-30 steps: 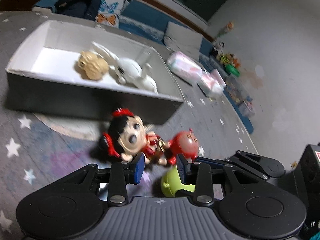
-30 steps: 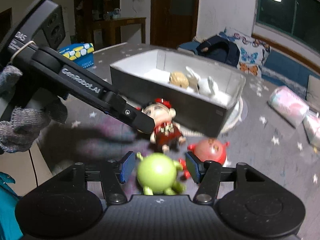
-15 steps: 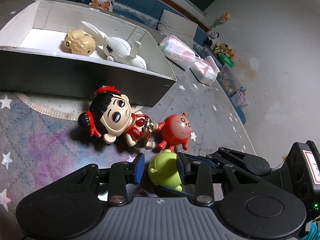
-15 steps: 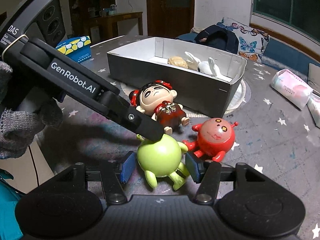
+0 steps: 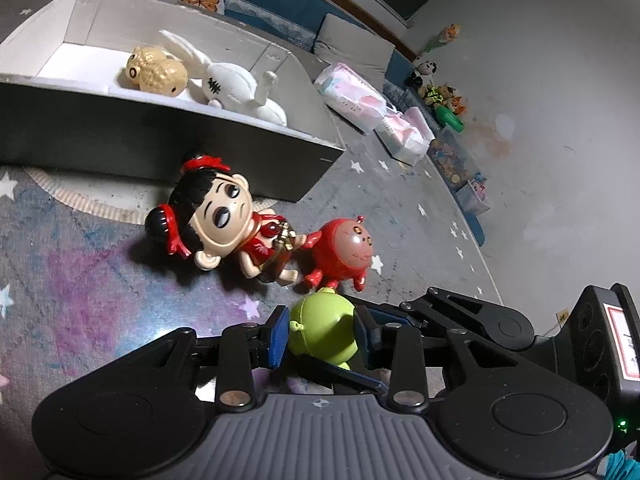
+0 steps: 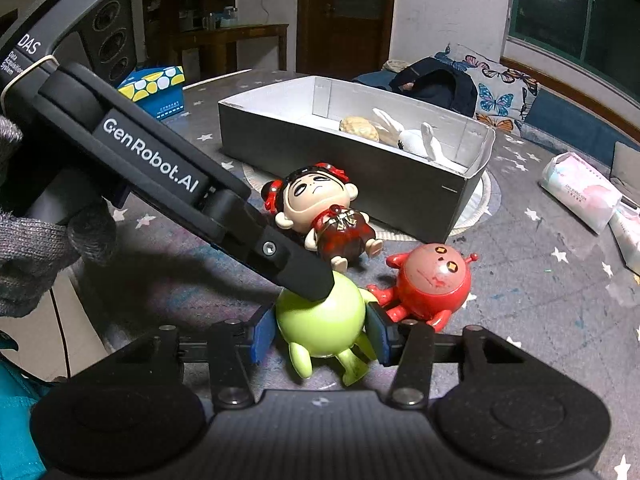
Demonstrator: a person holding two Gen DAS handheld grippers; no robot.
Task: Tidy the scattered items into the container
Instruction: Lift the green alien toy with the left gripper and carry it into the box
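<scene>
A green round toy [image 5: 322,330] [image 6: 322,322] lies on the star-patterned mat. My left gripper [image 5: 320,334] has its blue pads on both sides of it, touching or nearly so. My right gripper [image 6: 320,330] also brackets it, with both pads against its sides. The left gripper's finger [image 6: 296,270] rests on top of the toy. A big-headed doll in red [image 5: 224,224] [image 6: 320,208] and a red round toy [image 5: 346,248] [image 6: 434,280] lie just beyond. The grey box [image 5: 160,136] [image 6: 320,156] holds a tan toy [image 5: 156,72] and a white rabbit [image 5: 236,90].
Two pink tissue packs [image 5: 356,98] [image 6: 580,190] lie right of the box. A blue and yellow carton [image 6: 156,88] stands at the far left. Small toys and bins [image 5: 448,108] line the wall. A dark bag [image 6: 436,84] lies behind the box.
Both grippers have come down and closed in around the green toy. The right gripper's jaws have narrowed onto it. The left finger now lies on top of it.
</scene>
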